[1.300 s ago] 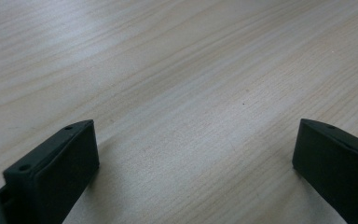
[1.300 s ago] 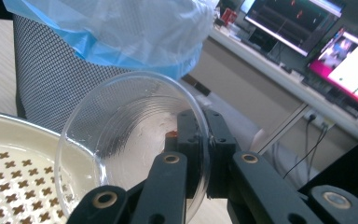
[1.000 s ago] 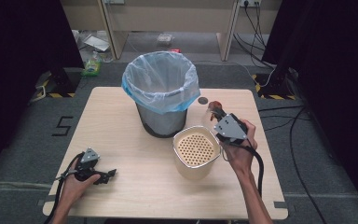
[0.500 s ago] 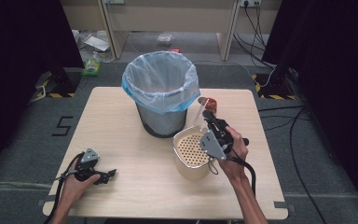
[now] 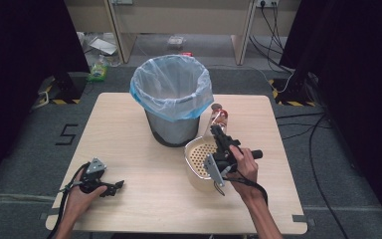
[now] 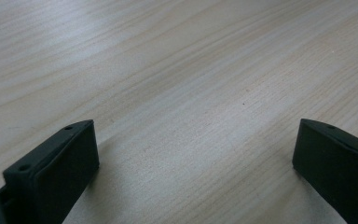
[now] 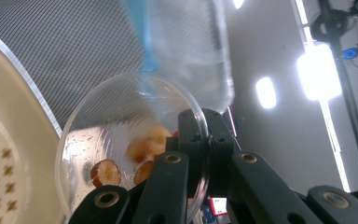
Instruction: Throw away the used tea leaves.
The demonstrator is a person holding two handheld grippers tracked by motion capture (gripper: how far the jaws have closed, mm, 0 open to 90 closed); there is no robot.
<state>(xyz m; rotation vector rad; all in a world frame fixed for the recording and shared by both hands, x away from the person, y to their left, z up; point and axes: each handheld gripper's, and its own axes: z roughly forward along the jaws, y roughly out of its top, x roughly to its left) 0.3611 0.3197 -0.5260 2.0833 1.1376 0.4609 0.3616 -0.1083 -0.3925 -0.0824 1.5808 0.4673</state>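
Observation:
A clear plastic cup [image 5: 218, 118] with several fruit pieces inside lies tipped on its side, its mouth toward the camera in the right gripper view [image 7: 121, 135]. My right gripper [image 5: 220, 132] is shut on the cup's rim [image 7: 204, 140], one jaw inside the wall and one outside. The cup hangs over the far edge of a cream perforated strainer bowl [image 5: 198, 155] [image 7: 4, 154]. Behind it stands a mesh bin [image 5: 171, 122] lined with a pale blue bag [image 7: 186, 51]. My left gripper [image 5: 115, 186] [image 6: 193, 154] rests open on the wooden table [image 6: 168, 70], nothing between its jaws.
The bin stands at the table's middle back, right beside the strainer. Bare tabletop [image 5: 119, 134] lies to the left and along the front edge. The floor behind the table holds cables, boxes and a green bottle [image 5: 98, 69].
My right hand has moved left and down with the cup, from beside the strainer to over it, and the cup has tipped further. The left hand has stayed still.

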